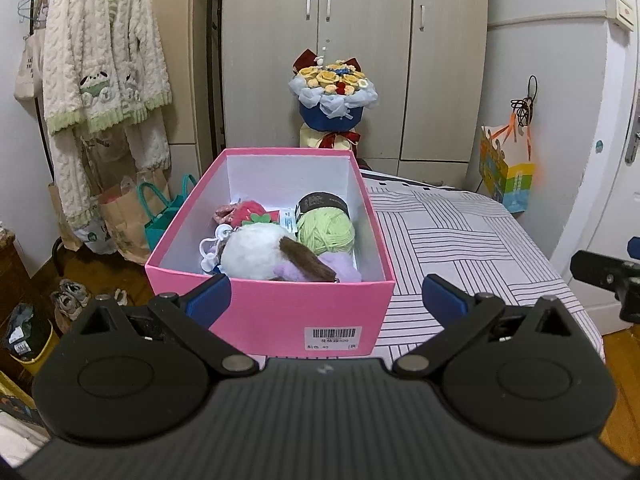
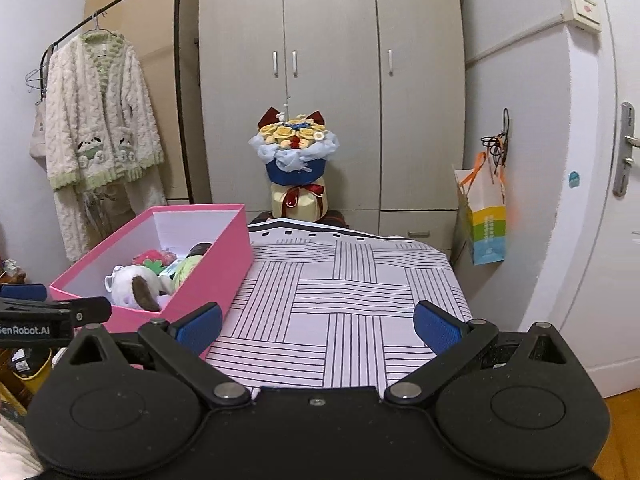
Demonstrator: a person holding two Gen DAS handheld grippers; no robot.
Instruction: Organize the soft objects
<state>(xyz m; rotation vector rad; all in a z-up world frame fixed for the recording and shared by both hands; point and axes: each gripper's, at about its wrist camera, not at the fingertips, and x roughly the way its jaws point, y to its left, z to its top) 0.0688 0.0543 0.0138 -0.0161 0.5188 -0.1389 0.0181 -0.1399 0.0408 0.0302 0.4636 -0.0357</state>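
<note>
A pink box [image 1: 276,312] stands open on the striped table cloth [image 1: 460,240]. Inside lie a white plush with a brown tail [image 1: 260,254], a green yarn ball [image 1: 326,230], a red strawberry plush [image 1: 252,214] and a lilac soft piece [image 1: 340,266]. My left gripper [image 1: 326,300] is open and empty, just in front of the box's near wall. In the right wrist view the box [image 2: 212,276] sits at the left, with the plush [image 2: 132,284] inside. My right gripper [image 2: 318,324] is open and empty over the bare cloth [image 2: 352,292], to the right of the box.
A flower bouquet [image 1: 334,96] stands behind the table before a grey wardrobe [image 1: 360,40]. A fluffy robe [image 1: 104,64] hangs on a rack at the left, with paper bags [image 1: 128,216] and shoes below. A colourful bag [image 2: 484,216] hangs at the right, near a white door [image 2: 600,200].
</note>
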